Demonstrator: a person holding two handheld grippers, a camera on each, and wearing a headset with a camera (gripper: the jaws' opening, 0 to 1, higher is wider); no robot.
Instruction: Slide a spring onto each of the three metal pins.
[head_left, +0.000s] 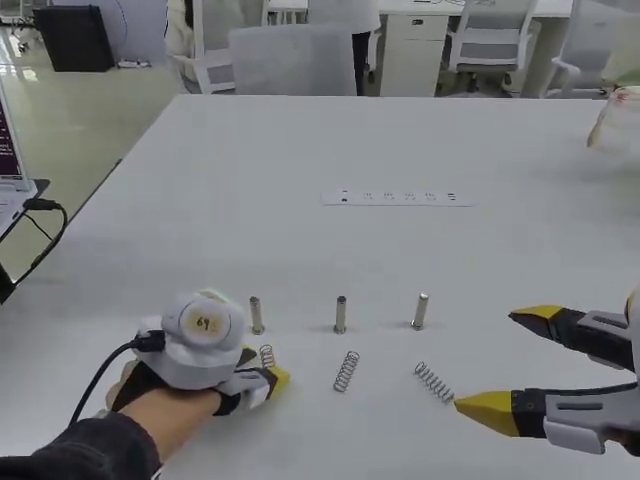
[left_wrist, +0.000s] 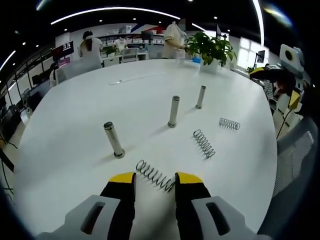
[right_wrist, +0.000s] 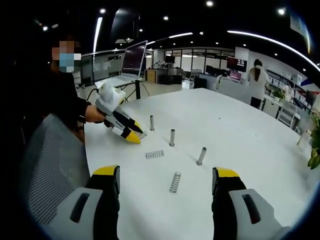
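A broad white worktop (head_left: 300, 180) carries everything. The left claw (head_left: 262, 378), black with yellow tips and held in a person's hand (head_left: 165, 405), sits low at the near left of the worktop. In the left gripper view this claw (left_wrist: 155, 176) has its jaws narrowly apart, and the near end of a spring lies between the tips, not pinched. The right claw (head_left: 488, 360), of the same black-and-yellow make, is held at the near right with its jaws spread wide and nothing between them, as the right gripper view (right_wrist: 166, 172) also shows.

Three short silver metal pins stand upright in a row across the worktop, well apart from one another: the left pin (head_left: 256, 315) (left_wrist: 114, 140), the middle pin (head_left: 340, 314) (left_wrist: 173, 111) and the right pin (head_left: 420, 311) (left_wrist: 200, 97).

Three thin coiled wire springs lie flat on the worktop, each on the person's side of a pin and on none of them. The left spring (head_left: 266, 356) (left_wrist: 155, 175) lies near the left pin, its end reaching in between the left claw's tips. The middle spring (head_left: 346, 371) (left_wrist: 204, 143) lies near the middle pin. The right spring (head_left: 434, 382) (left_wrist: 229, 123) lies aslant near the right pin, close to the nearer tip of the right claw but apart from it
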